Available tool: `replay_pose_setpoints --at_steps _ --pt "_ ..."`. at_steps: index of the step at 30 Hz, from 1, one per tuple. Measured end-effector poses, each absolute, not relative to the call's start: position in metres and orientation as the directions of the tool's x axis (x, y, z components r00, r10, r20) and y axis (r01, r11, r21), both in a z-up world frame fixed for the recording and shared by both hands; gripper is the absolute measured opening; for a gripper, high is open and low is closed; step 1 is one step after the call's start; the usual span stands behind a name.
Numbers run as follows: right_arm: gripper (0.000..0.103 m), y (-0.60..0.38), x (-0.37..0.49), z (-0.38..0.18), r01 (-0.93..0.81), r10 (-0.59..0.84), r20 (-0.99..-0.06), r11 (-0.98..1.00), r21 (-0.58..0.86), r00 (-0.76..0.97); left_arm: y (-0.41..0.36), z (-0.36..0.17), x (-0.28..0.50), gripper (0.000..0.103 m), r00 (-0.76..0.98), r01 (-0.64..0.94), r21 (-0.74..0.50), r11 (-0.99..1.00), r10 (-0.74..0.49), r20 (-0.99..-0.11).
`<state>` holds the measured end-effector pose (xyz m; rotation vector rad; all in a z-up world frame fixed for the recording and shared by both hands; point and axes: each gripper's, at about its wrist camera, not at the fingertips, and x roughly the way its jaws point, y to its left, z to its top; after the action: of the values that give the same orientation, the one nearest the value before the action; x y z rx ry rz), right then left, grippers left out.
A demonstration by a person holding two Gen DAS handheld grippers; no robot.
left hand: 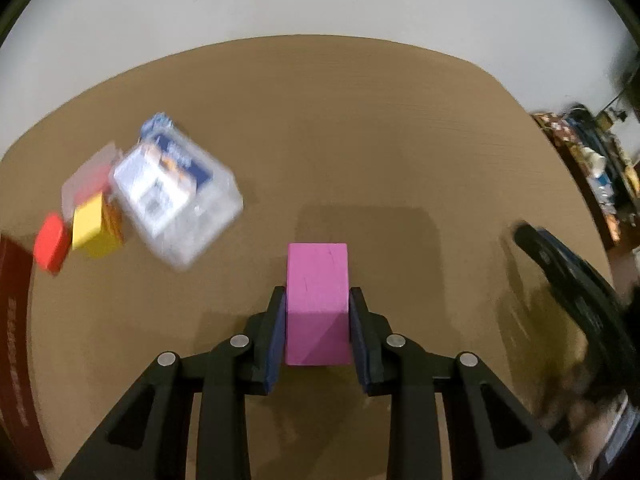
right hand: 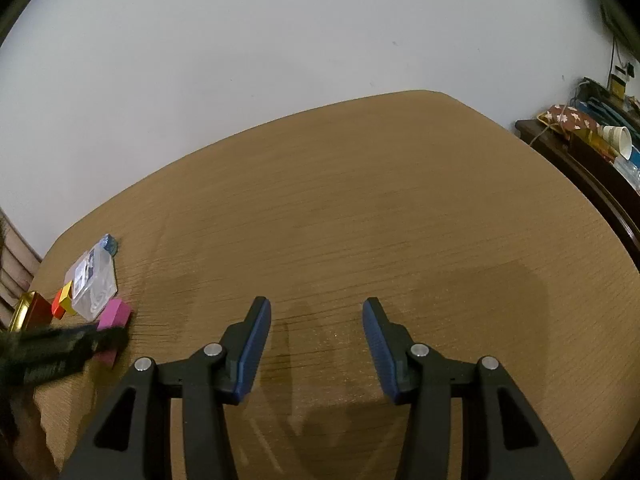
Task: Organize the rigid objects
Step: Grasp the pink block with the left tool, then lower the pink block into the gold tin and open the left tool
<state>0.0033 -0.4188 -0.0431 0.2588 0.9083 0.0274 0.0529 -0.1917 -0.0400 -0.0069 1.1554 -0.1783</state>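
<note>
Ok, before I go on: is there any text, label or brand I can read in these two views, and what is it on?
None can be quoted.
Clear plastic box: printed blue and white label, blurred by motion in the left view, too small in the right view.
Dark red box: a row of pale characters along its side, smeared, unreadable.
Pink block in the left gripper: no writing.
Yellow block and red block: none visible.
</note>
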Motion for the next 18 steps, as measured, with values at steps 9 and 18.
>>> replay_pose_setpoints --at_steps 9,18 --pt "0.050 -0.415 0.005 -0.044 0.083 0.118 -0.789 0.974 0.209 0.602 -0.117 0.006 -0.030 0.026 0.410 0.061 -0.180 0.982 -0.189 -0.892" --pt "0.052 -0.407 0.008 -0.046 0.073 0.078 -0.807 0.986 0.149 0.586 0.056 0.064 -0.055 0.026 0.455 -0.219 -0.058 0.974 0.050 -0.889"
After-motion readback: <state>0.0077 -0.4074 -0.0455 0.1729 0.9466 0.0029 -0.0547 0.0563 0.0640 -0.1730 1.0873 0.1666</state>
